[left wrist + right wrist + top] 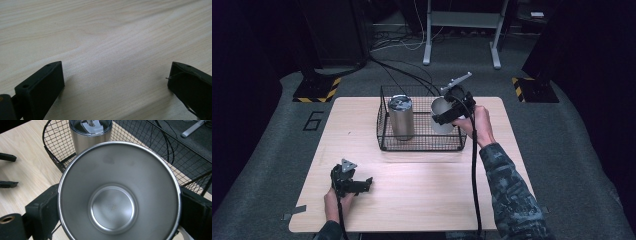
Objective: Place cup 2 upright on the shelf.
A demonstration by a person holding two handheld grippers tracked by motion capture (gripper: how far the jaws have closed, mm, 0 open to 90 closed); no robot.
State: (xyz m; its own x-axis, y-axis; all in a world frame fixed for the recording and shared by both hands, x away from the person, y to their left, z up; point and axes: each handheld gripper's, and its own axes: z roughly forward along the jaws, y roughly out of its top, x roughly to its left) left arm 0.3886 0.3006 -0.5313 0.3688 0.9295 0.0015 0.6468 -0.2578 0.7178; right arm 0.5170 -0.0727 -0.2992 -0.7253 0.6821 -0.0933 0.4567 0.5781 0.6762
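Near table edge: left gripper rests on the wooden table, jaws spread wide, nothing between them.
Farther back: right gripper clamps an open steel cup at the wire basket.
Inside basket: lidded steel tumbler, upright.

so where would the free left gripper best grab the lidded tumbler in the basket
Grip the lidded tumbler on its bare steel wall just under the lid, coming down from above with the left gripper. It stands upright and taller than the wire basket, whose mesh blocks a low sideways approach. The right gripper already clamps the open cup beside it.
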